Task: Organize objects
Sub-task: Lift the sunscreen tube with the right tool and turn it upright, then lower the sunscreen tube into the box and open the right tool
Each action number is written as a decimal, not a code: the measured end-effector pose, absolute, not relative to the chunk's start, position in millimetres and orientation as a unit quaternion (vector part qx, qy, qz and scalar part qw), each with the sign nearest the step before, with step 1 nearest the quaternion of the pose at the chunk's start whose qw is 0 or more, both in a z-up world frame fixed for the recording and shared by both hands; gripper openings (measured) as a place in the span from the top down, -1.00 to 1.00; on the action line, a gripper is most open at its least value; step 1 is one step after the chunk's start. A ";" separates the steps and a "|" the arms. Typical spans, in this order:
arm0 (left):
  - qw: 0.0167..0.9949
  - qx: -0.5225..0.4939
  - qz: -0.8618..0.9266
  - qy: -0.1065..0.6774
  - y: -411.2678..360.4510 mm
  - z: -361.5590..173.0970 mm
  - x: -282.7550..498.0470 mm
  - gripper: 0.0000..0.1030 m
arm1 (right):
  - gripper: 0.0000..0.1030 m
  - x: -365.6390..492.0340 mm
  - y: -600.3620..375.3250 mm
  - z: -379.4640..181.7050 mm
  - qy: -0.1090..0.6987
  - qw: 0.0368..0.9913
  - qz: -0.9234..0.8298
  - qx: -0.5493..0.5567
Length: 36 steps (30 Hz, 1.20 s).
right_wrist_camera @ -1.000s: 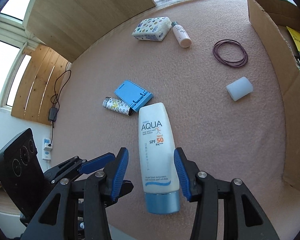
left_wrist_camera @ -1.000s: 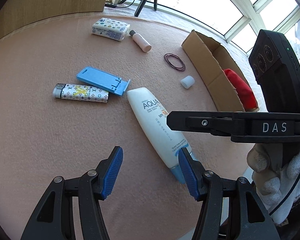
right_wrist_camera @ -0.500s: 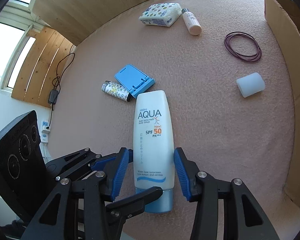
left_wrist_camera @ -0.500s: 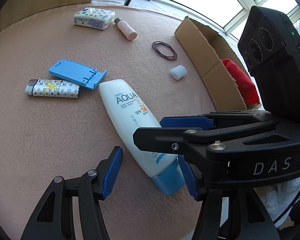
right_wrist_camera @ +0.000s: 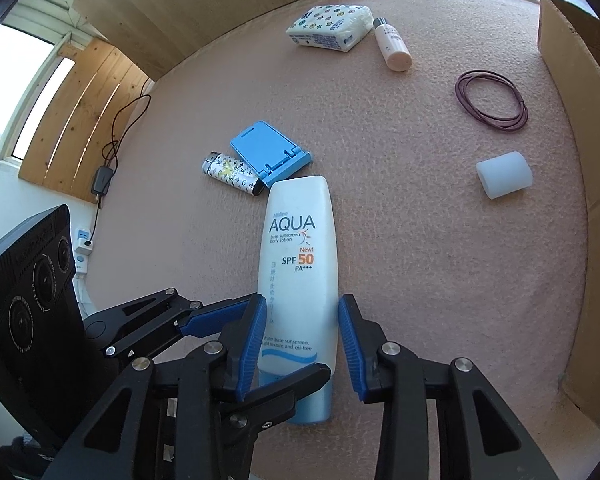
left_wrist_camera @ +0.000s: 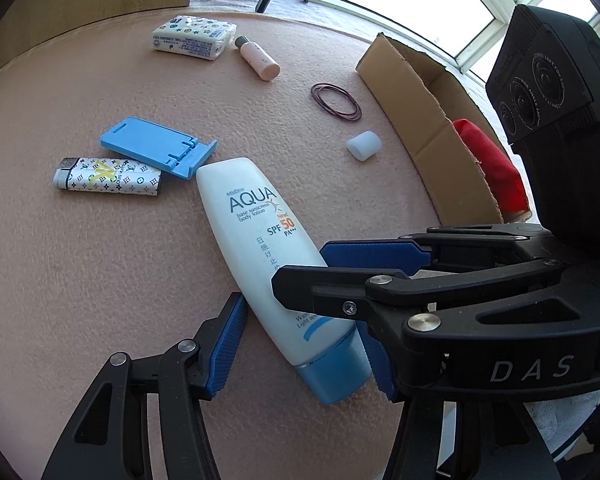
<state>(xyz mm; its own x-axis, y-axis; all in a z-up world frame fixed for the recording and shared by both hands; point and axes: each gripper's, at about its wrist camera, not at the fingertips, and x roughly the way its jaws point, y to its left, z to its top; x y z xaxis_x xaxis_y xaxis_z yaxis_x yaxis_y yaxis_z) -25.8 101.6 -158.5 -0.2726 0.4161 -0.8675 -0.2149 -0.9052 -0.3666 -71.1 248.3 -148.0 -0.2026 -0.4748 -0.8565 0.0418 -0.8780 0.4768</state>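
Pink mat; red pouch left-view only

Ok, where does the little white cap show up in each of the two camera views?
Left wrist view: the white cap lies upper right of centre, between the rubber bands and the cardboard box.
Right wrist view: the white cap lies at the right, below the rubber bands.
Shared landmark: the sunscreen tube.
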 end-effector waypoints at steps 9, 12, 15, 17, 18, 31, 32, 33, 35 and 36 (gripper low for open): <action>0.200 -0.565 0.794 -0.102 97.7 -159.7 -24.0 -0.15 | 0.32 -71.4 257.2 -157.2 -0.215 0.186 -0.742 0.608; 0.201 -0.564 0.794 -0.109 96.8 -160.4 -24.2 -0.14 | 0.29 -73.6 262.5 -162.6 -0.241 0.192 -0.729 0.611; 0.201 -0.564 0.793 -0.112 96.9 -160.8 -24.4 -0.14 | 0.27 -74.8 264.0 -166.6 -0.256 0.195 -0.722 0.613; 0.198 -0.564 0.794 -0.112 97.3 -161.1 -24.8 -0.14 | 0.27 -74.6 263.5 -165.5 -0.253 0.194 -0.725 0.610; 0.196 -0.564 0.794 -0.113 97.6 -160.6 -24.9 -0.13 | 0.28 -74.4 262.8 -164.3 -0.249 0.194 -0.727 0.610; 0.202 -0.533 0.816 -0.095 115.7 -127.7 -39.0 -0.01 | 0.31 -61.9 271.9 -127.6 -0.249 0.177 -0.757 0.578; 0.204 -0.530 0.818 -0.094 118.5 -124.5 -41.2 -0.01 | 0.31 -62.1 275.5 -124.1 -0.248 0.174 -0.761 0.574; 0.207 -0.527 0.819 -0.093 121.5 -121.5 -43.3 -0.01 | 0.31 -62.2 279.9 -120.9 -0.250 0.171 -0.764 0.570; 0.213 -0.521 0.822 -0.087 129.6 -114.5 -48.6 -0.01 | 0.31 -62.6 287.7 -114.6 -0.253 0.165 -0.769 0.564; 0.217 -0.517 0.823 -0.084 134.8 -110.3 -52.4 -0.01 | 0.31 -63.3 291.9 -110.1 -0.253 0.162 -0.772 0.560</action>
<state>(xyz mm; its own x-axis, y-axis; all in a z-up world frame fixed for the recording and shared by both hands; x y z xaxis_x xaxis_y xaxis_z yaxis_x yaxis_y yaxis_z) -52.4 134.8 -110.3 -0.3702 0.4451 -0.8154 -0.2708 -0.8913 -0.3636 -63.3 291.9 -110.1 -0.3201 -0.5335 -0.7829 -0.0343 -0.8193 0.5723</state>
